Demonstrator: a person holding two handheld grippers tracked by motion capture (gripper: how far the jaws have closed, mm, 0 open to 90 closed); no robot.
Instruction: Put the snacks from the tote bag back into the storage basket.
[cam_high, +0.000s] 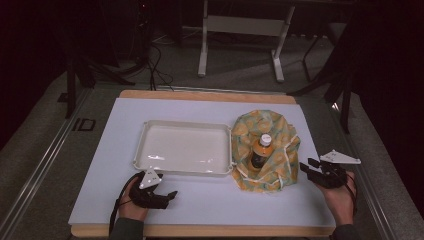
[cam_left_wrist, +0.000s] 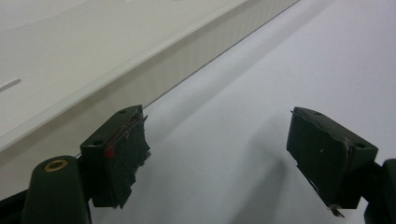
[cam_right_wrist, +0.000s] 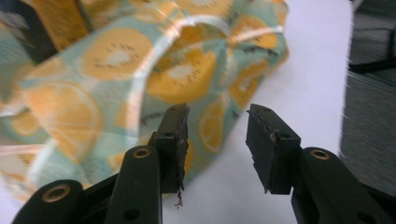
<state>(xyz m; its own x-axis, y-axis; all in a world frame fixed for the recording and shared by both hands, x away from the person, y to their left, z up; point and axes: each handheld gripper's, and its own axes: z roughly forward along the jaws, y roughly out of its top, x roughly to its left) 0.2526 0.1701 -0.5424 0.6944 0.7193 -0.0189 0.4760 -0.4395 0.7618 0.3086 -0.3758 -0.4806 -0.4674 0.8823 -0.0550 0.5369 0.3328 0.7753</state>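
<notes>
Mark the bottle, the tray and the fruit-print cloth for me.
bottle (cam_high: 259, 152), high view, on its amber body.
tray (cam_high: 183, 126), high view, on its far rim.
fruit-print cloth (cam_right_wrist: 116, 56), right gripper view, on a printed fold.

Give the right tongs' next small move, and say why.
Probably ease the right tongs forward onto the cloth's near edge and close. They are open, aimed at the cloth, and the bottle sits wrapped in it beside the tray.

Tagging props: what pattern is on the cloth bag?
Teal cloth bag printed with orange citrus slices; right gripper view shows it best.
</notes>
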